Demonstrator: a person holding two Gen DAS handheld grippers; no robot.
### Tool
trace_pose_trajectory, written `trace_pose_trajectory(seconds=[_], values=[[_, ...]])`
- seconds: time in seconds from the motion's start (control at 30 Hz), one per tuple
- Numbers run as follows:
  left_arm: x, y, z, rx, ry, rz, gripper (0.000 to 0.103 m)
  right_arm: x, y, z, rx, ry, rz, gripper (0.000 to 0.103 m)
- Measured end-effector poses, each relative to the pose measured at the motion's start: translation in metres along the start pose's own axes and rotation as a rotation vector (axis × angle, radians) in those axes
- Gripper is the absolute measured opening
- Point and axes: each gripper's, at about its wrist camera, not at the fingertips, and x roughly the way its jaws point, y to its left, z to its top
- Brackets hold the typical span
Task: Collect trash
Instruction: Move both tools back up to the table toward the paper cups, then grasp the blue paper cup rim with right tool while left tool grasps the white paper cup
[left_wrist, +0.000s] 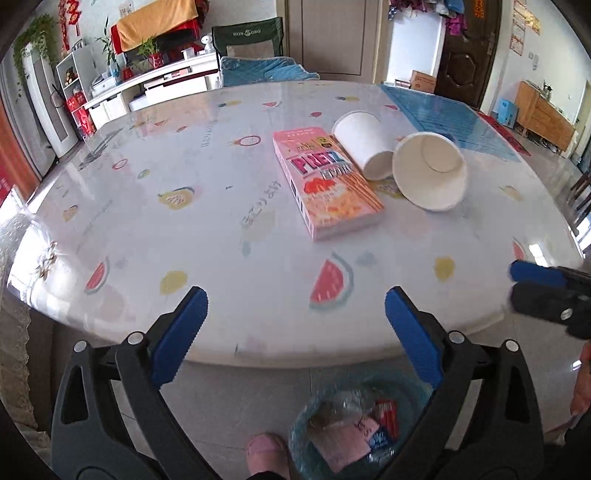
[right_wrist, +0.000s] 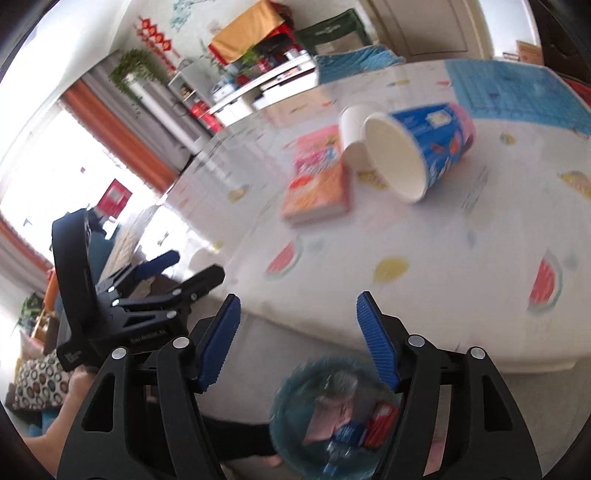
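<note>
Spread and carrying nothing, both the left gripper (left_wrist: 295, 306) and right gripper (right_wrist: 297, 314) are hovering above the trash bin (left_wrist: 306, 417), facing the Pretz box (left_wrist: 325, 184) lying on the counter (left_wrist: 221, 258).

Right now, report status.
Left gripper and right gripper open, empty. Pink Pretz box and two tipped paper cups on table. Path clear.

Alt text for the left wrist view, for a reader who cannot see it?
The open left gripper hovers at the edge of a fruit-print table holding a pink snack box and two tipped paper cups. A trash bin sits on the floor below.
</note>
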Motion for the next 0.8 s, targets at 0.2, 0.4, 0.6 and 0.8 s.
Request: trace_pose_trajectory(seconds=[0.2,0.4,0.6,0.8], values=[[0.048,-0.017,0.033,-0.005,0.037,0.015,0.096,-0.004,-0.026,0.045,0.012,-0.137,-0.209,0.084],[0.091,-0.039,0.049,0.007,0.072,0.054,0.096,0.037,-0.028,0.066,-0.086,-0.131,-0.376,0.084],[0.109,-0.048,0.054,0.023,0.074,0.123,0.096,0.070,-0.040,0.068,-0.098,-0.152,-0.487,0.083],[0.110,-0.040,0.056,-0.042,0.070,0.112,0.096,0.074,-0.066,0.075,0.000,-0.157,-0.470,0.028]])
